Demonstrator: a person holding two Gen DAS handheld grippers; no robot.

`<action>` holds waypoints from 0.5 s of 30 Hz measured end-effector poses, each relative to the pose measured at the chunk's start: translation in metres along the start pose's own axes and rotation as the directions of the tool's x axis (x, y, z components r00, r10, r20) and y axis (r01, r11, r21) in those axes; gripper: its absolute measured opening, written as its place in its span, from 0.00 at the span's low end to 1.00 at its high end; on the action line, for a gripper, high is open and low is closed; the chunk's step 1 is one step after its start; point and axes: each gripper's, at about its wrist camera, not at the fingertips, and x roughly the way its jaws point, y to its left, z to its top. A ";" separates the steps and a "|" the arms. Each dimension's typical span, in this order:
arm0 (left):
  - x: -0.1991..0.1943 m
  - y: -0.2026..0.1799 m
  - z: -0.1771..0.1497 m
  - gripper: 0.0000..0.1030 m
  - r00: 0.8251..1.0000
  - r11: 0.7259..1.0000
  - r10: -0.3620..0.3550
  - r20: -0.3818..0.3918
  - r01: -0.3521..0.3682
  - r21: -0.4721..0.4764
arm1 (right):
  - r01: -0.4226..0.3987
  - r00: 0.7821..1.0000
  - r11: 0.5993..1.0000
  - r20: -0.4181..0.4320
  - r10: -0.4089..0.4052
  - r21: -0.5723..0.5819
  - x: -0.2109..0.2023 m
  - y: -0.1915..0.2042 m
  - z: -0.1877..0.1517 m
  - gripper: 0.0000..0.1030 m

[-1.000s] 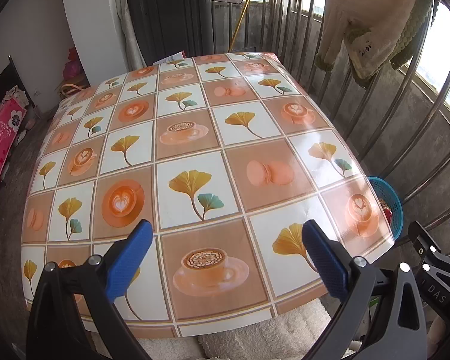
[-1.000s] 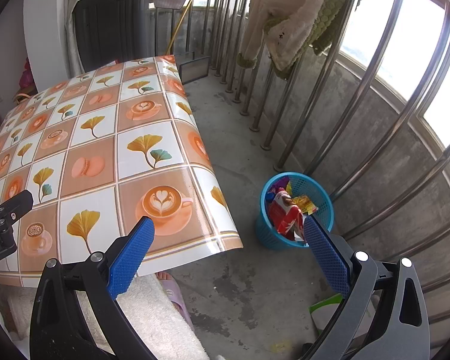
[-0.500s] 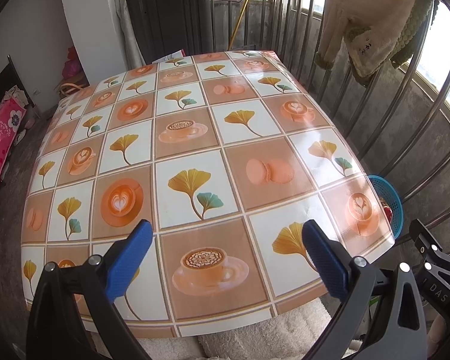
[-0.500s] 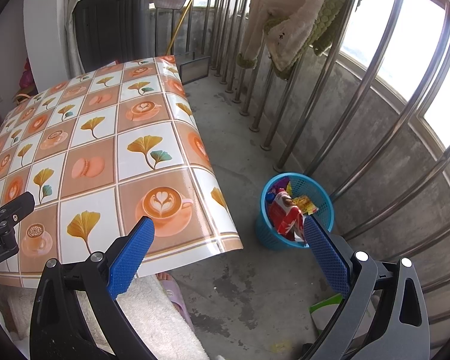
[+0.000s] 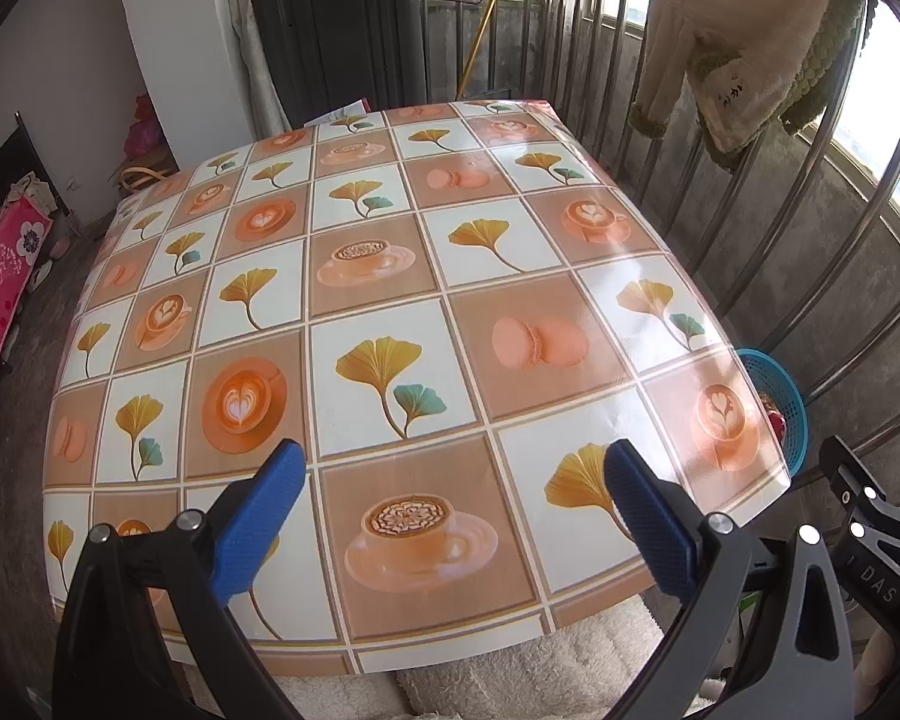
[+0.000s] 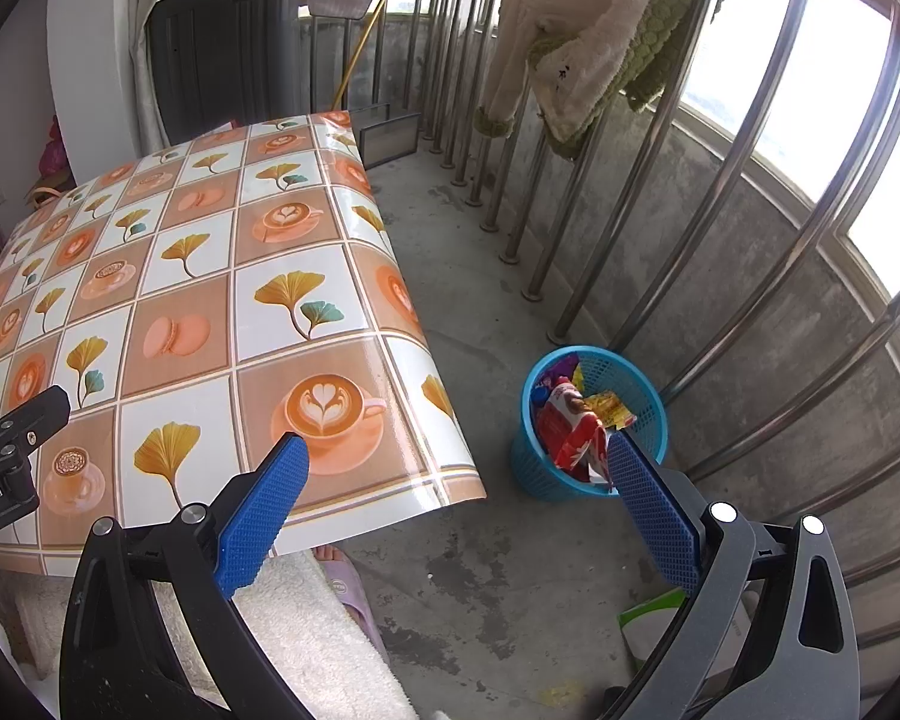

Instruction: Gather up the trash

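Observation:
A blue mesh basket (image 6: 642, 372) stands on the concrete floor right of the table, holding red, yellow and purple wrappers (image 6: 570, 426); its rim also shows in the left wrist view (image 5: 792, 396). My right gripper (image 6: 453, 504) is open and empty, held above the table's near right corner and the floor. My left gripper (image 5: 450, 510) is open and empty over the table's near edge. The table (image 5: 390, 240) has a glossy cloth printed with coffee cups and ginkgo leaves; I see no loose trash on it.
Steel railing bars (image 6: 630, 240) run along the right with clothes (image 6: 570, 48) hanging above. A dark panel (image 5: 336, 36) stands behind the table. A white fluffy cloth (image 6: 306, 630) and a slippered foot (image 6: 342, 576) are below the near edge.

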 end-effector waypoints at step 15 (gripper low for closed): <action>0.002 0.002 -0.002 0.95 1.000 1.000 0.000 -0.005 0.000 -0.001 | 0.000 1.000 1.000 0.000 0.000 -0.001 0.000 0.000 0.000 0.93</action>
